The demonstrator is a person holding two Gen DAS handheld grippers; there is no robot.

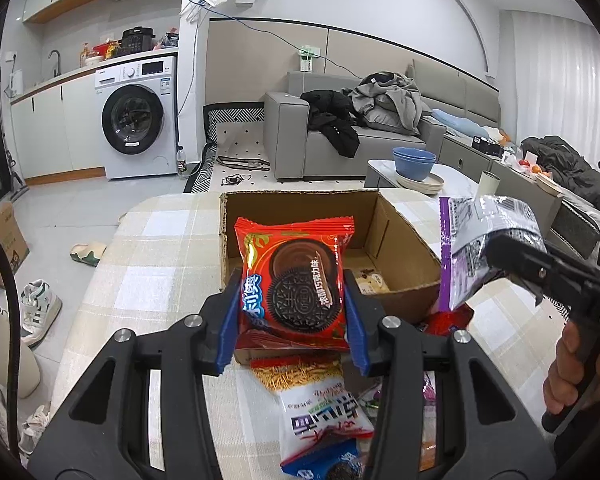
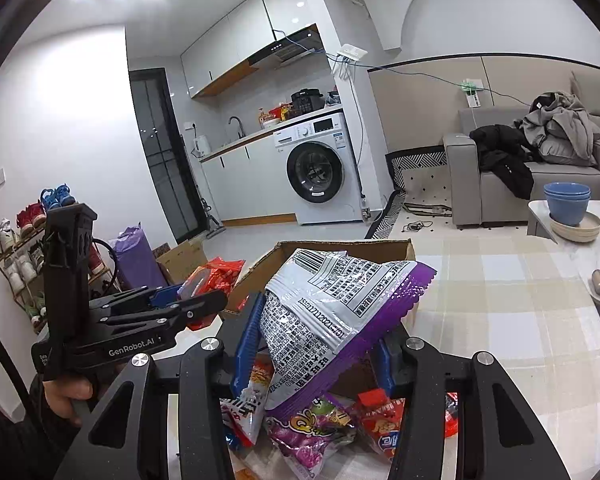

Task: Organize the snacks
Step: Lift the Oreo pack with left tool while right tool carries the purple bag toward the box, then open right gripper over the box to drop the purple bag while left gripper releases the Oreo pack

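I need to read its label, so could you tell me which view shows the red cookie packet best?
The left wrist view: the cookie packet faces the camera. The right wrist view shows only its crumpled edge.

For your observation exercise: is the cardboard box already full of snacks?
No, the cardboard box shows mostly bare floor, with one small packet inside.

You are working in a lived-in apartment; a washing machine (image 1: 134, 120) is sitting beside a clothes-strewn sofa (image 1: 352, 136).
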